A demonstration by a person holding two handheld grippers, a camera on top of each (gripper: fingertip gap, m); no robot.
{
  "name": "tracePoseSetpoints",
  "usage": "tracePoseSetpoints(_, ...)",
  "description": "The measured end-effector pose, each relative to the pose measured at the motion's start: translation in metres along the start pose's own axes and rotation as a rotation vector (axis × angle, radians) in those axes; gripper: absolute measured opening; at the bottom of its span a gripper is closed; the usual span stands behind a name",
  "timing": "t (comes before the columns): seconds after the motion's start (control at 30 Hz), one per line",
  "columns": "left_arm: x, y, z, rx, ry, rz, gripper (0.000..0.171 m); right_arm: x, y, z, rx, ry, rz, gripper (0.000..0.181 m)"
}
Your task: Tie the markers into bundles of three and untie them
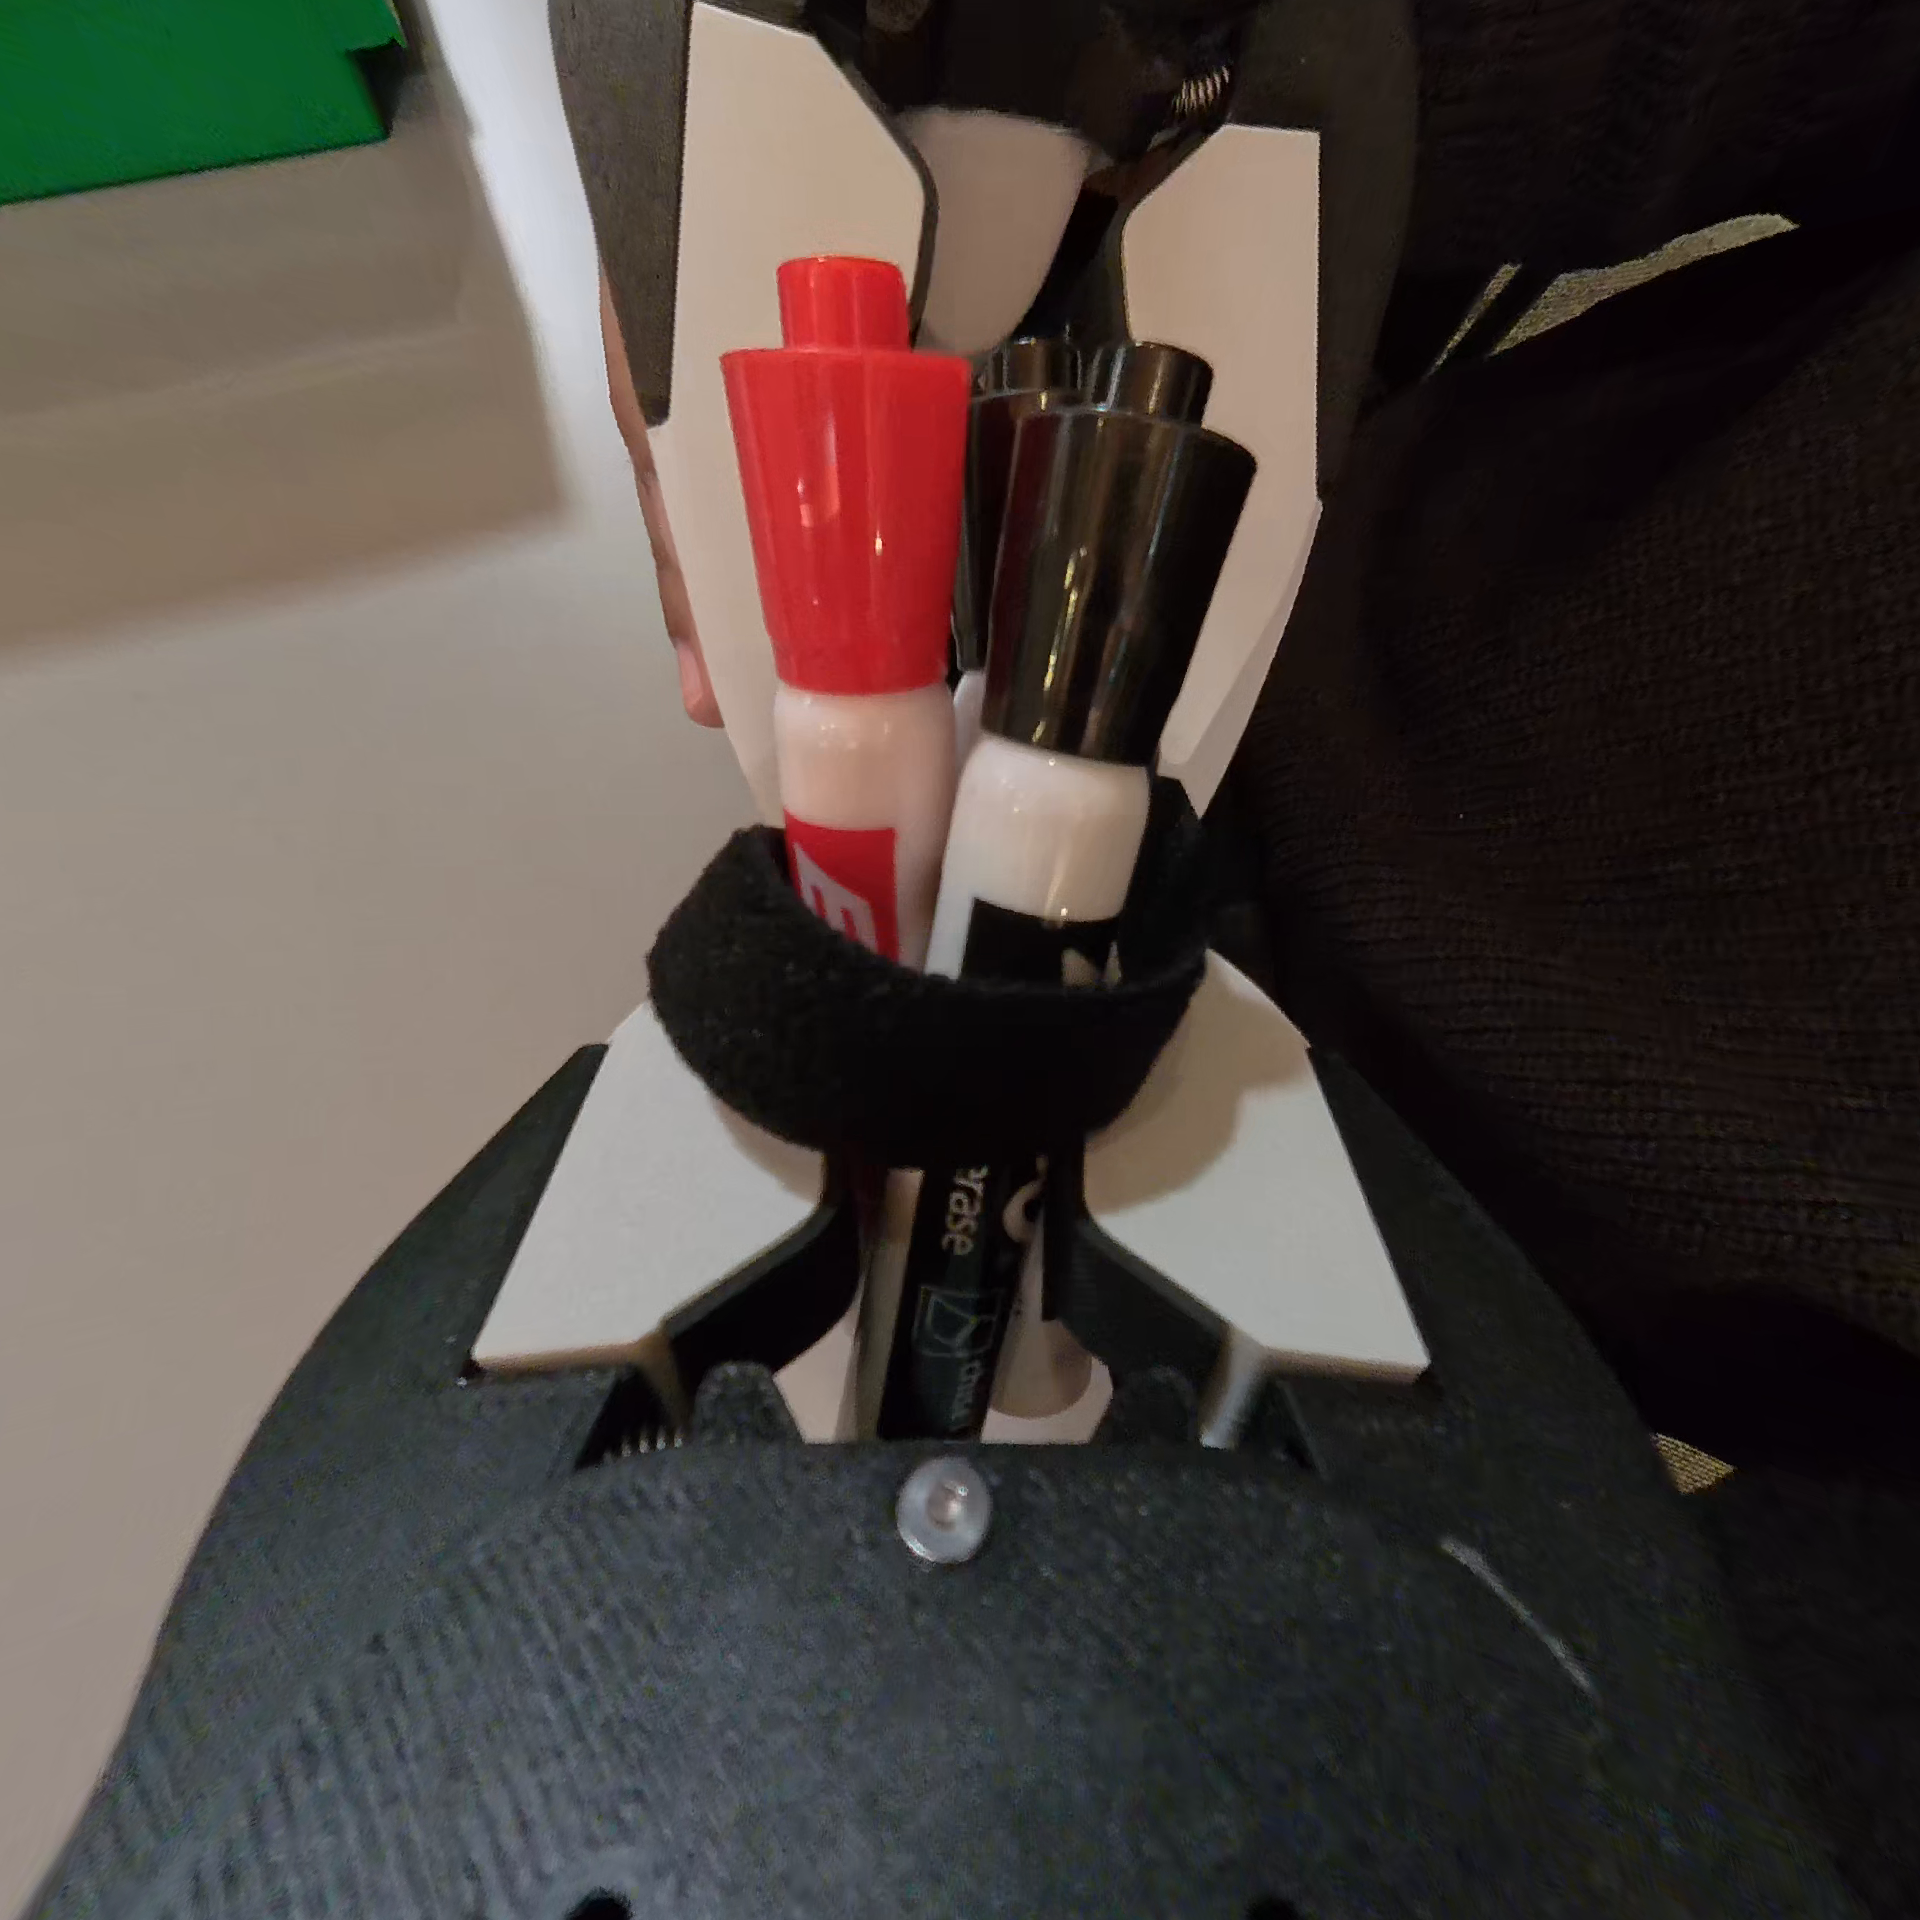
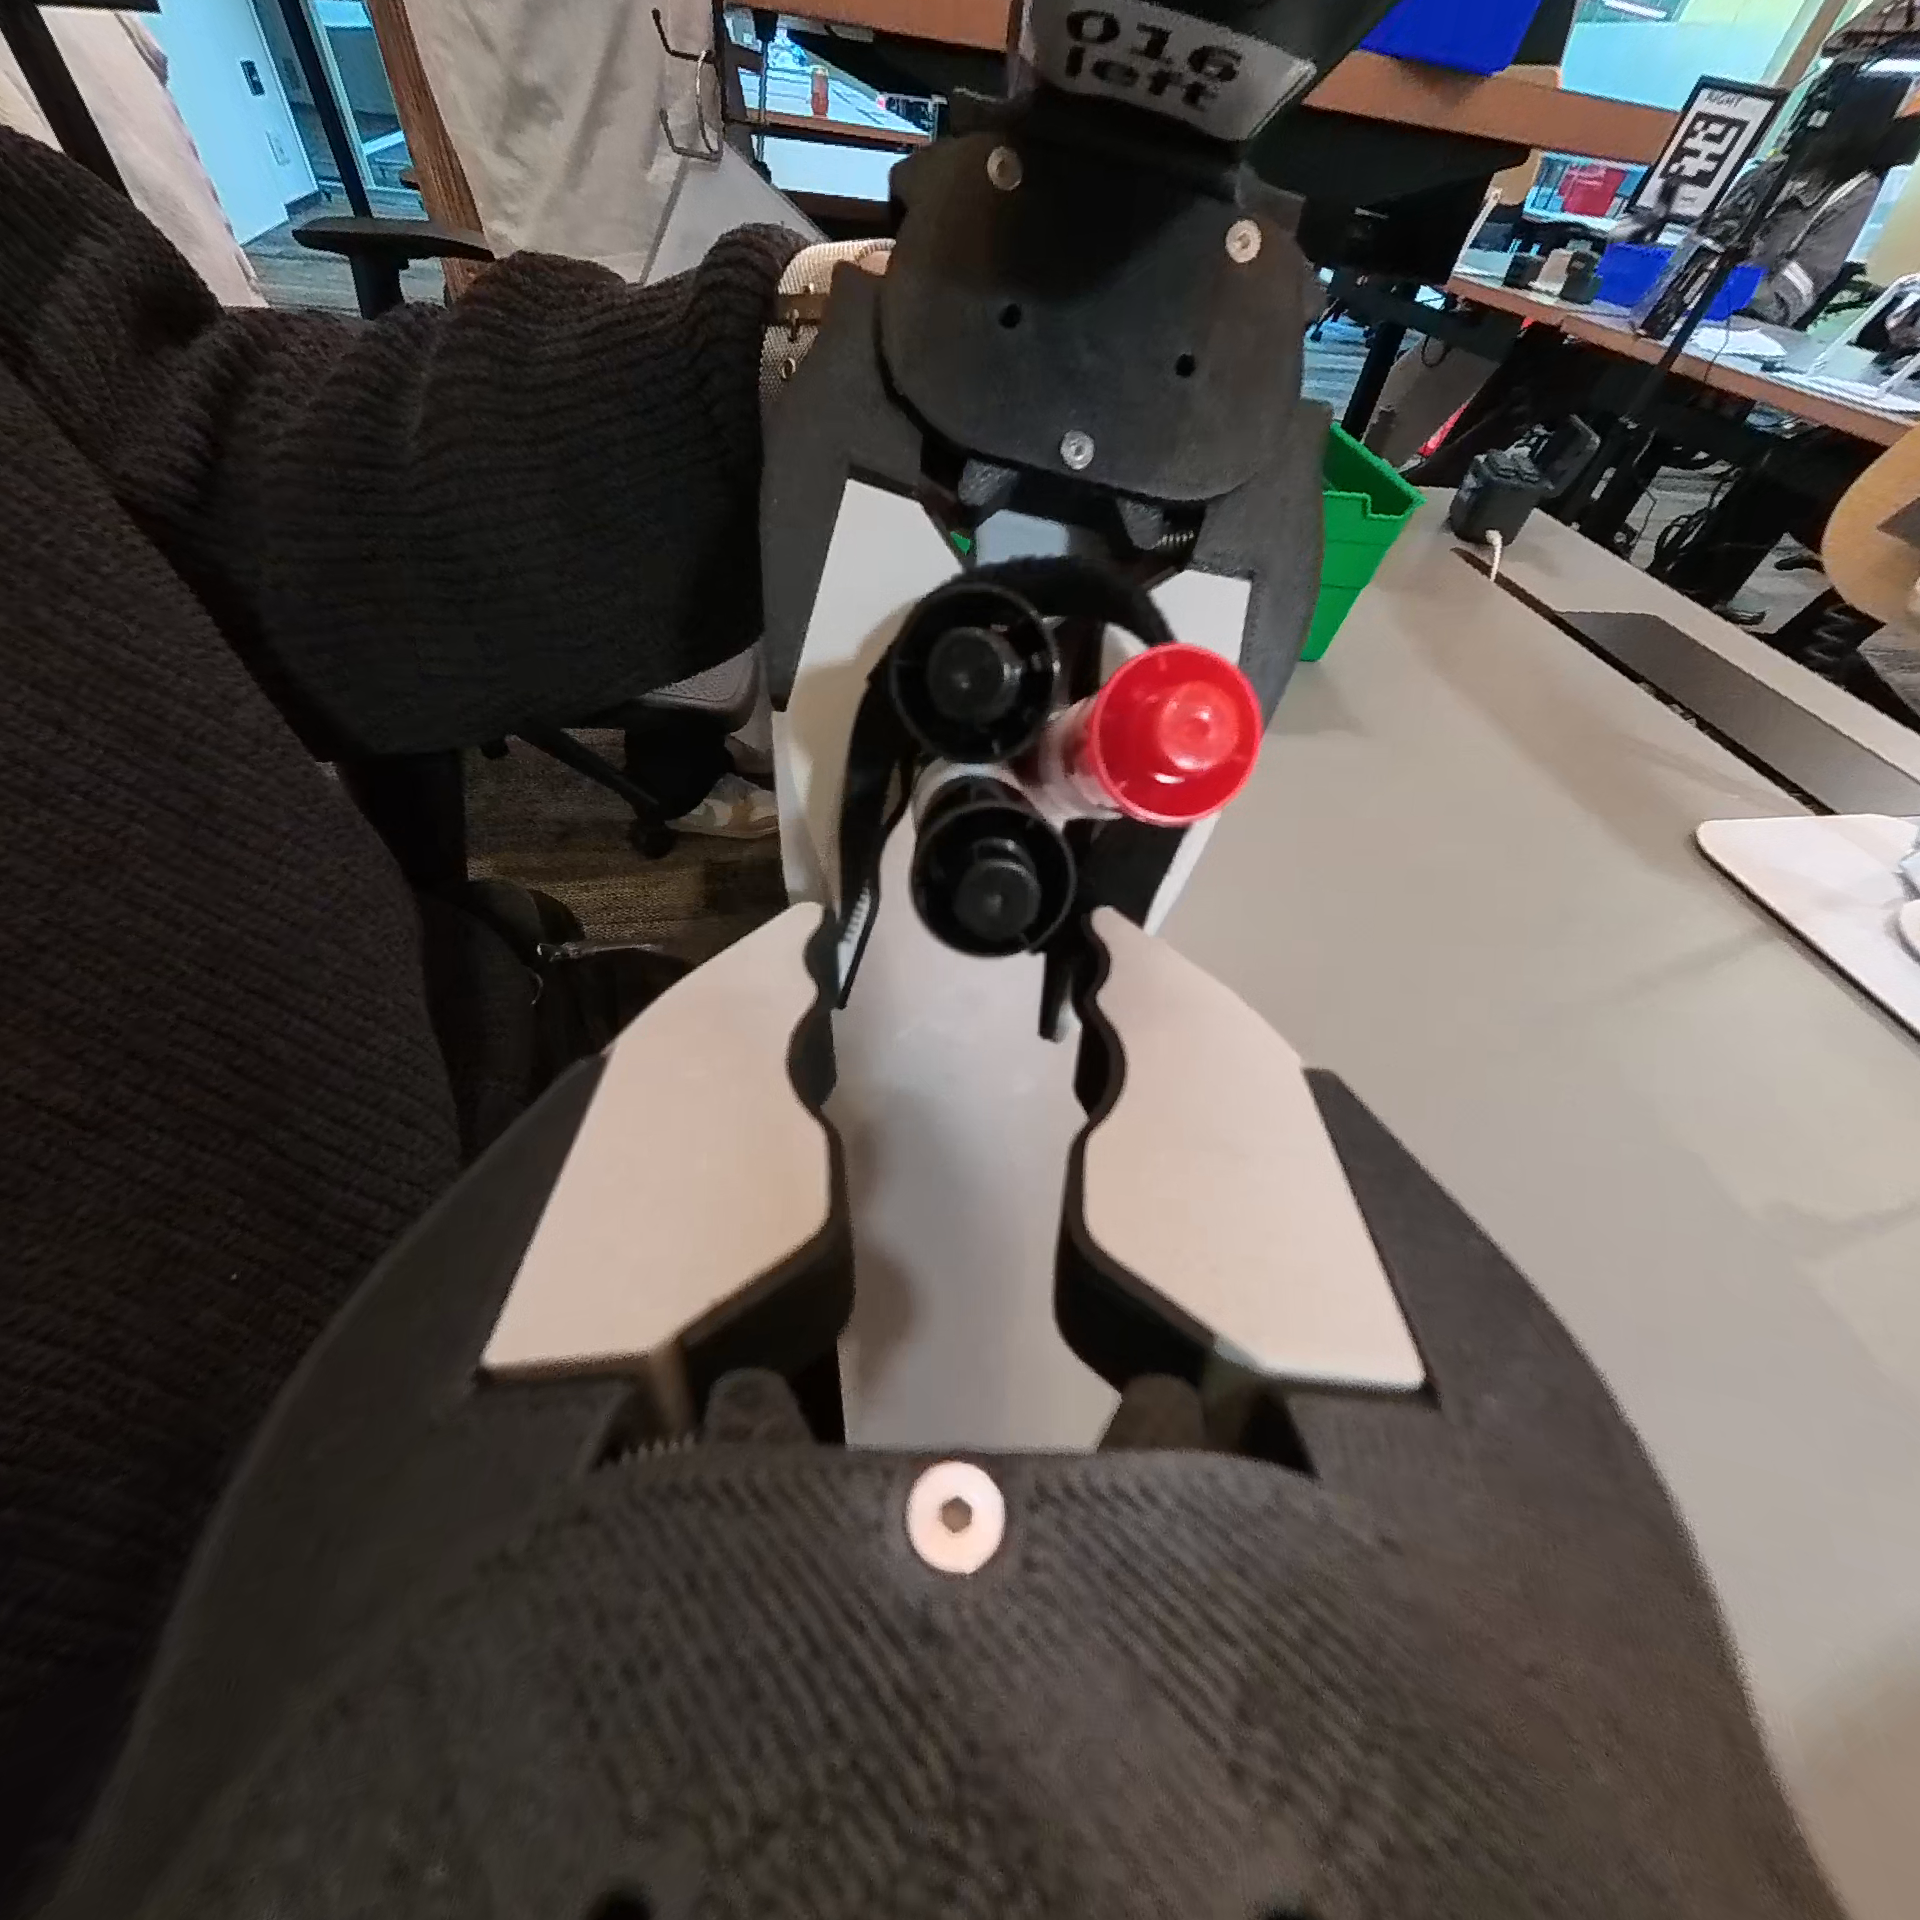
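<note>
Three markers are bundled: one with a red cap [image 1: 847,520] and two with black caps [image 1: 1117,582]. A black hook-and-loop strap [image 1: 914,1049] is wrapped round them. My left gripper [image 1: 945,1132] is shut on the bundle at the strap and holds it above the table. In the right wrist view the caps point at the camera: red [image 2: 1174,732], black [image 2: 971,675] and black [image 2: 992,868]. A loose strap end [image 2: 862,831] hangs down their left side. My right gripper [image 2: 961,956] is open, and its fingers [image 1: 717,416] flank the caps. It holds nothing.
A green bin [image 2: 1351,540] stands on the grey table [image 2: 1507,1091] behind the left gripper and also shows in the left wrist view [image 1: 156,94]. A white pad [image 2: 1829,894] lies at the right. A person's dark knit sleeve [image 2: 312,520] fills the left side. Left and right tips are no more than a few centimetres apart.
</note>
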State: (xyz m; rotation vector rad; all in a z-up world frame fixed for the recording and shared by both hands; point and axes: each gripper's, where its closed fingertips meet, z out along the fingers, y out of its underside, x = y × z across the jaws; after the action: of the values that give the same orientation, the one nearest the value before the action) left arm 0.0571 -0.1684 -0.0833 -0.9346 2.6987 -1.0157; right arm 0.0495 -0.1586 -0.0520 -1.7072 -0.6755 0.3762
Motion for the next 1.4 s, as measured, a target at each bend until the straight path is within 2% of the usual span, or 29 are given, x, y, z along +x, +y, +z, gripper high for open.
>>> tracePoseSetpoints(0.17,-0.001,0.000,-0.002,0.003,-0.011,0.003,0.046,0.002,-0.001,-0.001,0.003,0.016,0.001,0.045)
tracePoseSetpoints(0.43,-0.005,0.001,-0.003,-0.003,-0.038,0.013,0.046,-0.003,-0.004,0.000,0.024,-0.024,0.041,0.068)
tracePoseSetpoints(0.8,-0.008,0.001,-0.005,-0.008,-0.068,0.022,0.042,-0.006,-0.005,-0.002,0.030,-0.055,0.071,0.083)
tracePoseSetpoints(1.03,-0.010,0.003,-0.003,-0.032,-0.086,0.023,0.043,-0.008,-0.009,-0.001,0.057,-0.097,0.176,0.093)
tracePoseSetpoints(1.4,-0.013,0.008,0.000,-0.062,-0.101,0.017,0.046,0.000,-0.013,0.004,0.091,-0.093,0.336,0.090)
